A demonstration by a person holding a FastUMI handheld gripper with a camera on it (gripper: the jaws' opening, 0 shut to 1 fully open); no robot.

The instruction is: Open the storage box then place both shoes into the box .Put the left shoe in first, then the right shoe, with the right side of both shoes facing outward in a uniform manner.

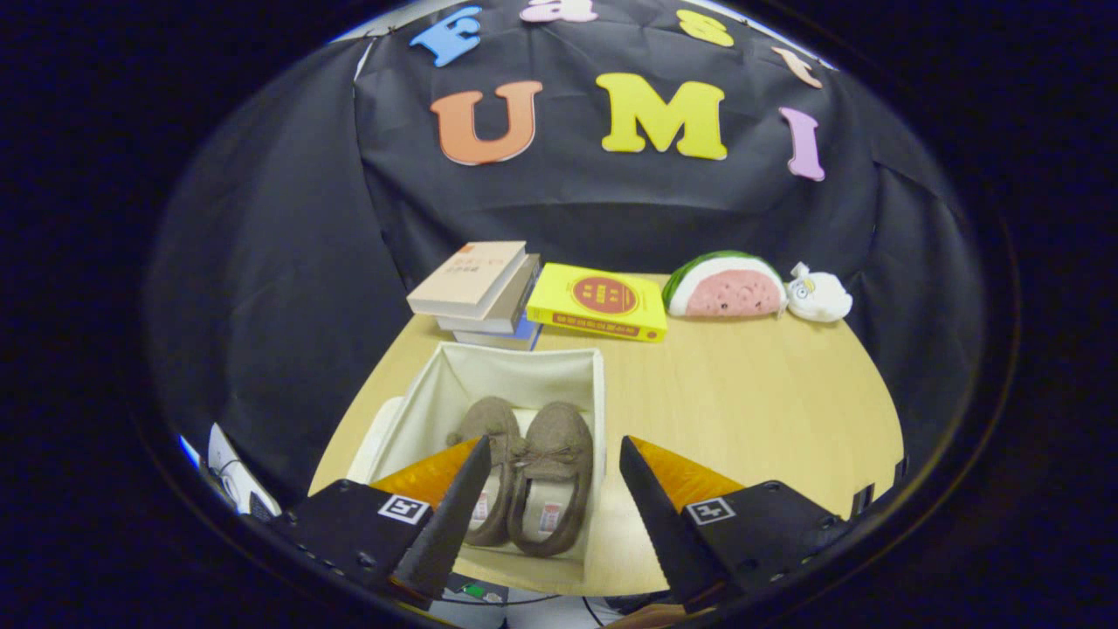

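A white fabric storage box stands open on the wooden table, just ahead of my fingers. Two brown moccasin-style shoes lie side by side inside it, toes pointing away from me. The left shoe is partly hidden behind my left finger; the right shoe lies between the fingers. My gripper hovers above the box's near end, open, with nothing held between its fingers. A white flat piece, perhaps the lid, leans at the box's left side.
Beyond the box sit a stack of books, a yellow book, a watermelon plush and a small white plush. Bare table spreads to the right of the box. The table's left edge is close to the box.
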